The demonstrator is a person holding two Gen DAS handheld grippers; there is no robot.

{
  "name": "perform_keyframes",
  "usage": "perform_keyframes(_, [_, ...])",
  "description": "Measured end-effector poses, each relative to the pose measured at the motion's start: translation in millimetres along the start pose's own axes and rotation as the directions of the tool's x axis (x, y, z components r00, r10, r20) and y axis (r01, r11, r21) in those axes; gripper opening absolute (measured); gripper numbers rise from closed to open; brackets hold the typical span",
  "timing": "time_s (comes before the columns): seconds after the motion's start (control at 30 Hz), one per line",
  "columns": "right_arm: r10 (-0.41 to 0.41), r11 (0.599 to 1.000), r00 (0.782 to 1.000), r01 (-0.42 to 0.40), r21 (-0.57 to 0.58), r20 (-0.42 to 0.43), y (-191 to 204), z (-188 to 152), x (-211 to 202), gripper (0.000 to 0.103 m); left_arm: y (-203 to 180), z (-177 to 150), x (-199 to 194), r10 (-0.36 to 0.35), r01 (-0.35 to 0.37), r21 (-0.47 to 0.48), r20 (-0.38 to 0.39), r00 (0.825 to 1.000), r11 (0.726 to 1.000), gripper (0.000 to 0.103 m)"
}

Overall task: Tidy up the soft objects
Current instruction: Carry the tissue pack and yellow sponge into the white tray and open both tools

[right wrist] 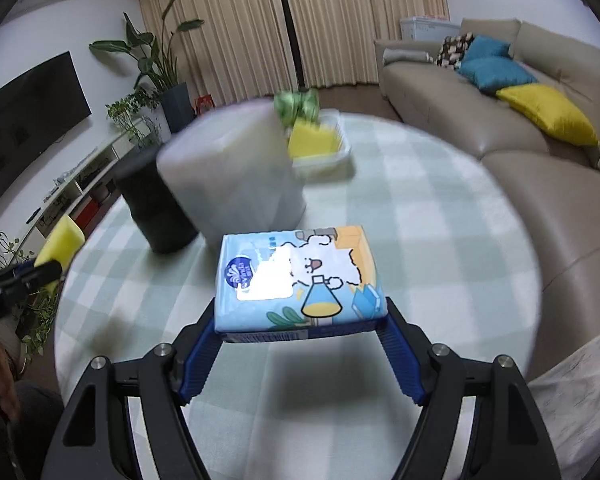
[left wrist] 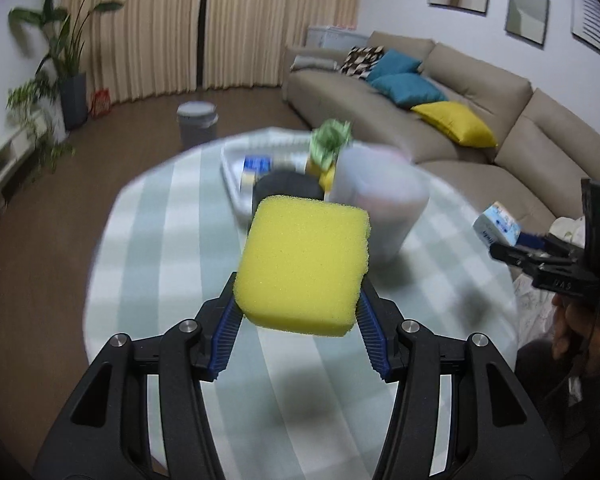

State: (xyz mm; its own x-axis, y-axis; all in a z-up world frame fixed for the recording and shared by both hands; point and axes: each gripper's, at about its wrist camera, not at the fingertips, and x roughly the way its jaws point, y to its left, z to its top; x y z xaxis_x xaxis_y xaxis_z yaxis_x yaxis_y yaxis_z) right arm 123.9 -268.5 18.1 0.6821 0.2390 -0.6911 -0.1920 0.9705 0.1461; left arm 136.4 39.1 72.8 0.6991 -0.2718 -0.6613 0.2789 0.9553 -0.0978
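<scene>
My left claw holds a sponge above the surface; my right claw holds a tissue pack. Ahead stand two bins, side by side. Behind them sits a tray holding another sponge.

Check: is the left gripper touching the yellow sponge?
Touching. Left wrist view shows the yellow sponge pinched between both blue pads of the left gripper, lifted clear of the table.
</scene>
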Motion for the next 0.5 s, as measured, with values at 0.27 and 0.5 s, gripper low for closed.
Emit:
perform_keyframes(0.27, [-0.011, 0.988, 0.994, 0.027, -0.15, 0.109, -7.2, 108.3, -36.6, 0.076, 17.9, 101.4, 11.2, 0.06, -0.065, 0.098, 0.047, 0.997, 0.993, 0.051])
perform_keyframes(0.5, [-0.012, 0.967, 0.999, 0.024, -0.252, 0.046, 4.8, 217.1, 15.1, 0.076, 28.2, 164.1, 77.1, 0.077, -0.07, 0.171, -0.033, 0.996, 0.983, 0.051])
